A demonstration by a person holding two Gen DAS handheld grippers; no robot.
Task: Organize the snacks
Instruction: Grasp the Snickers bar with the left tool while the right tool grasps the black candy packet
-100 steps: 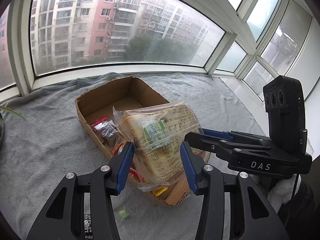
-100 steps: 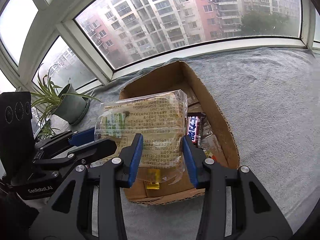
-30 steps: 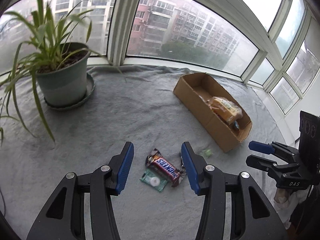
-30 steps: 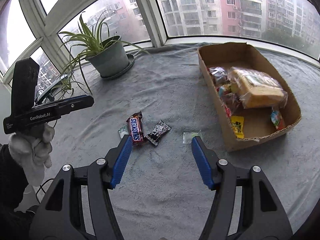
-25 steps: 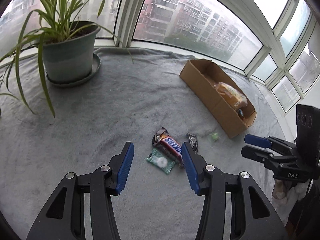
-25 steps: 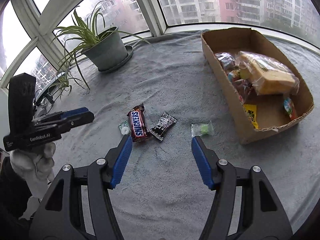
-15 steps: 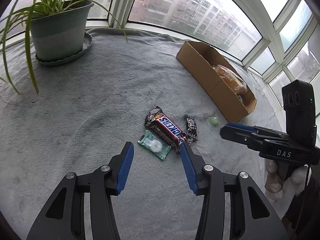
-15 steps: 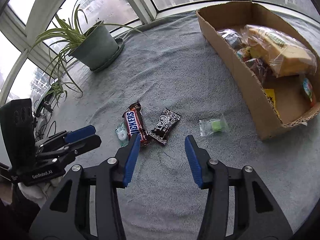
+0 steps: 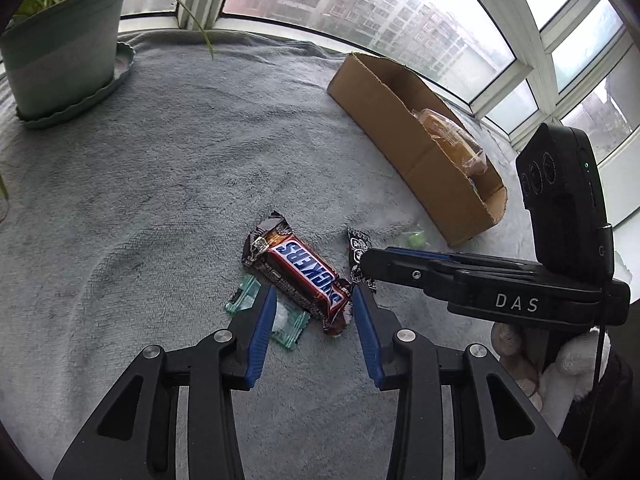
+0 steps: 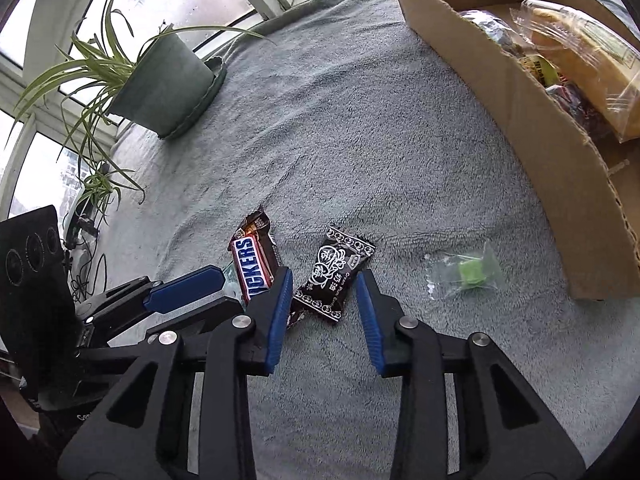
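Observation:
A Snickers bar (image 9: 298, 270) lies on the grey blanket, partly over a clear green mint packet (image 9: 245, 298). My left gripper (image 9: 314, 296) is open, its fingers on either side of the bar's near end. A black candy packet (image 10: 334, 274) lies to the bar's right; my right gripper (image 10: 323, 282) is open around its near end. The Snickers bar also shows in the right wrist view (image 10: 253, 258). A clear packet with a green sweet (image 10: 464, 272) lies near the cardboard box (image 10: 532, 120), which holds a bagged bread loaf (image 10: 580, 52) and other snacks.
A potted spider plant (image 10: 160, 68) on a saucer stands at the far left by the windows. The cardboard box (image 9: 416, 148) lies at the right of the blanket. The right gripper's body (image 9: 492, 280) crosses the left wrist view at right.
Both grippers left the box after the bread went in, swung to the loose snacks and came down close. The left now straddles the Snickers bar, the right the black packet.

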